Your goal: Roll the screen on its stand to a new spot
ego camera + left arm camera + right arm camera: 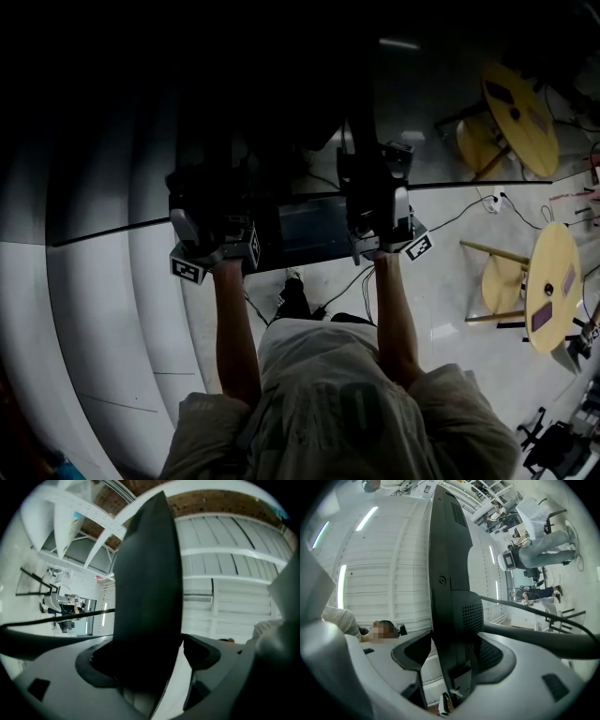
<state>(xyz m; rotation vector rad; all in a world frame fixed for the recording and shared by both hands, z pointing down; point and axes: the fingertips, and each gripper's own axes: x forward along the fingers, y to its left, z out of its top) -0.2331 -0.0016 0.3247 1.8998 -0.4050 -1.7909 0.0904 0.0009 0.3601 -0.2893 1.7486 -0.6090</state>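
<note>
The screen is a dark flat panel seen from above in the dim head view, between my two hands. My left gripper clasps its left edge and my right gripper its right edge. In the left gripper view the screen's dark edge rises between the jaws of the left gripper, both pads against it. In the right gripper view the screen's vented back stands between the jaws of the right gripper, which close on it. The stand is hidden below the panel.
Round wooden tables and a stool stand to the right. Cables trail over the pale floor. A curved white wall runs along the left. A person is behind the screen, and white equipment is further off.
</note>
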